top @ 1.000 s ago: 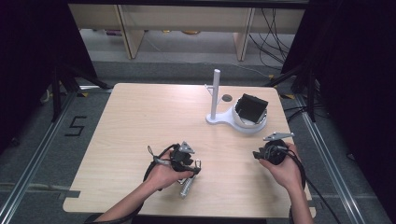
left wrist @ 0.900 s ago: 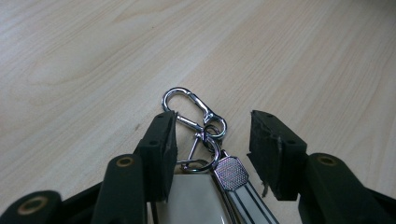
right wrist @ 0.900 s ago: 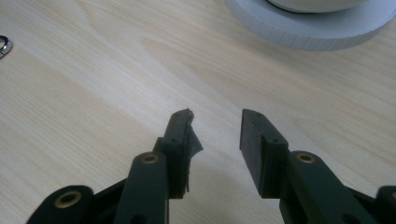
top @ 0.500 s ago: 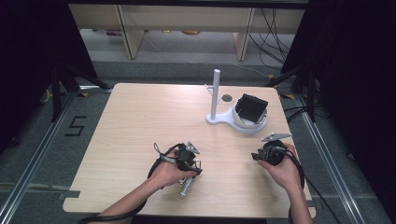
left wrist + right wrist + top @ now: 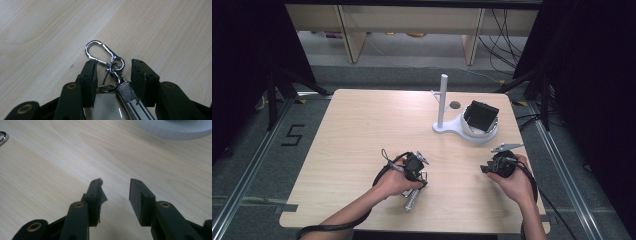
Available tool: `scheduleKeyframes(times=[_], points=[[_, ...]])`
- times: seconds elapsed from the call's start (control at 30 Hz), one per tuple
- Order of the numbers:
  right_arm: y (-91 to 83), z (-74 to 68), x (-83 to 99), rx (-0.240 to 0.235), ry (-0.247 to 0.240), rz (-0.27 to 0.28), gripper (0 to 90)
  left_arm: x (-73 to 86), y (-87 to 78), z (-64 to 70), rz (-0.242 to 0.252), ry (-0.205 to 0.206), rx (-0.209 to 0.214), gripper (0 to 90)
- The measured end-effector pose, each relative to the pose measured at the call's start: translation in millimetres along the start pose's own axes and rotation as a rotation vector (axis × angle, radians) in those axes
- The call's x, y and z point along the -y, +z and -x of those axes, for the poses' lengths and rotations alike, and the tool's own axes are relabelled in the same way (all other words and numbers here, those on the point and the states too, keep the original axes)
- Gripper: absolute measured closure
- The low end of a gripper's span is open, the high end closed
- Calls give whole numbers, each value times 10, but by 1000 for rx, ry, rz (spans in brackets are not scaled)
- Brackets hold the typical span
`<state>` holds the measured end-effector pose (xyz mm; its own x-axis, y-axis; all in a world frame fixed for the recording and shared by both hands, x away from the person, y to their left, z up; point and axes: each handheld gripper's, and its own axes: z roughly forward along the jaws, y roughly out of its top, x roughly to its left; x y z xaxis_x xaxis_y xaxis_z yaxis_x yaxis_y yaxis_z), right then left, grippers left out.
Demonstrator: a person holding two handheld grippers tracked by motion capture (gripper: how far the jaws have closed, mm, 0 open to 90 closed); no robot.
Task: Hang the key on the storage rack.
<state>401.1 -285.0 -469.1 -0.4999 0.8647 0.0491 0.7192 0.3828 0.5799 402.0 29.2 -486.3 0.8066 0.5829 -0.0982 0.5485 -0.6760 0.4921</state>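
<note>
In the high view, the wooden table (image 5: 362,130) is taking up the middle of the frame, and the person's forearms are coming in from the bottom edge. The left gripper (image 5: 421,176) is sitting low and just left of centre, held in the left hand (image 5: 397,184), with its cable looping out to the left of it. A silvery metal object (image 5: 412,201) is lying on the table just below that hand, touching or nearly touching the gripper.

In the left gripper view, the two black jaws are standing apart at a moderate width, rising from the bottom of the frame. A chrome carabiner clip (image 5: 100,51) is lying on the wood at the centre of the frame, its swivel ring (image 5: 117,65) sitting in the gap between the jaws. A knurled metal piece (image 5: 127,91) and a pale glossy body are showing lower in the gap; the left jaw looks to be touching the clip's lower end, but a firm grip cannot be told.

The right gripper (image 5: 486,169) is resting at the lower right of the high view in the right hand (image 5: 514,182). In the right gripper view its jaws are standing open over bare wood, holding nothing.

A white stand (image 5: 443,105) with an upright post is standing at the upper right of the table, and a black box (image 5: 481,115) is sitting tilted in its round base
</note>
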Motion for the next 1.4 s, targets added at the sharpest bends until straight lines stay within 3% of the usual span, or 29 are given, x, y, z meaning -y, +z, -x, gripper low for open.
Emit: scheduleKeyframes(times=[0.07, 0.1, 0.17, 0.3, 0.33, 0.57, 0.9, 1.0, 1.03, 1.07, 1.27, 1.4], points=[[1, -3, 0, -3, 5, -4, 628, -20, -1, 2, -19, 4, 1, 562], [2, -4, 0, -4, 6, -4, 628, -38, -19, -12, -61, 33, -3, 562], [14, -8, 4, -3, 11, 6, 627, -63, -18, -19, -77, 50, -8, 564], [16, 2, 8, -1, -10, -1, 627, -107, -8, -6, -121, 44, -7, 562], [11, -8, 4, -4, 6, -7, 626, -116, -4, -1, -127, 42, -7, 562], [16, 1, 8, -4, -3, -9, 624, -170, 18, -1, -181, 44, -4, 565], [47, -9, 20, -6, 2, -2, 622, -167, 31, -29, -189, 33, -5, 607], [38, -7, 17, -7, -3, -16, 622, -164, 23, -24, -198, 64, -28, 655], [38, -8, 16, -7, -2, -16, 622, -155, 33, -6, -179, 58, -40, 685], [38, -9, 16, -7, -2, -16, 622, -154, 19, -9, -196, 93, -51, 709], [36, -10, 18, -8, -6, -18, 621, -125, 1, 31, -194, 164, -60, 793], [39, -9, 21, -8, -5, -18, 621, -130, -15, 24, -173, 160, -53, 825]])
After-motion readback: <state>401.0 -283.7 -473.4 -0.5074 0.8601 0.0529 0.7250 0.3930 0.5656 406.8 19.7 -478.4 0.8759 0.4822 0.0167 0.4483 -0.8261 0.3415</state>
